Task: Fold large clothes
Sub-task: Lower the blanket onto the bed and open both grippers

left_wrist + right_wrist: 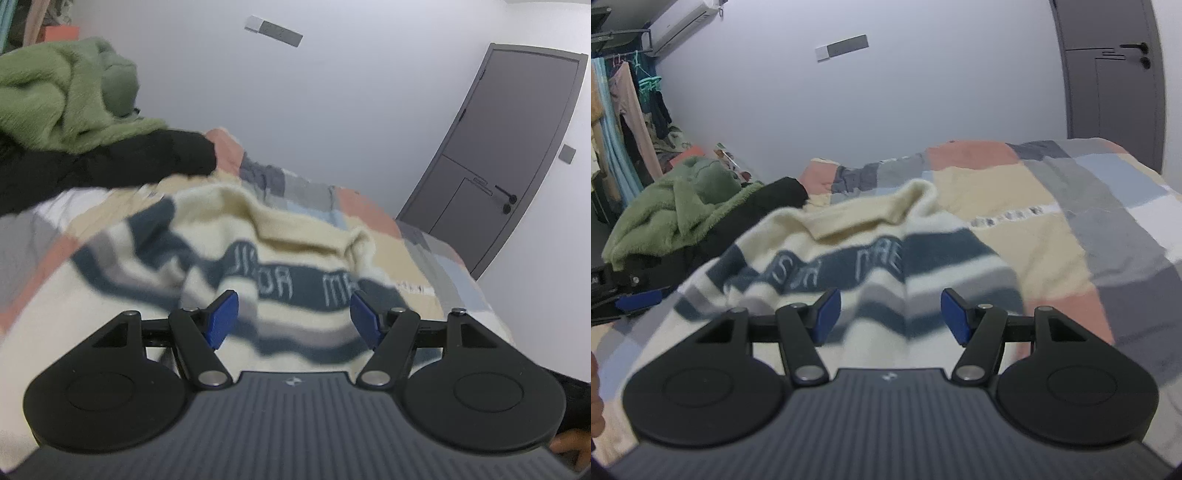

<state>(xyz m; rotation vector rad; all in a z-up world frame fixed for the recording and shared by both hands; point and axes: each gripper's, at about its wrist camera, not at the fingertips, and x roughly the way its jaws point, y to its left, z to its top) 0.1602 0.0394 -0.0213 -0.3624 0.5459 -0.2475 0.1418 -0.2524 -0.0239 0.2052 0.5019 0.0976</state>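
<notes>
A cream sweater (pixel 280 236) (pixel 849 236) with dark blue and grey stripes and pale lettering across one stripe is spread rumpled on the bed, one cream part folded over on top.

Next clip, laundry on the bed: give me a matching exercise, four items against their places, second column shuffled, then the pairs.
Items:
1. cream sweater with dark blue stripes
2. fuzzy green garment
3. black garment
4. dark grey door

Places:
A. in the white wall beyond the bed's far right corner
B. heaped at the left on top of the dark clothing
C. spread on the patchwork bedcover, just ahead of both open tools
D. under the green heap, left of the sweater

Pairs: 1-C, 2-B, 3-D, 4-A
</notes>
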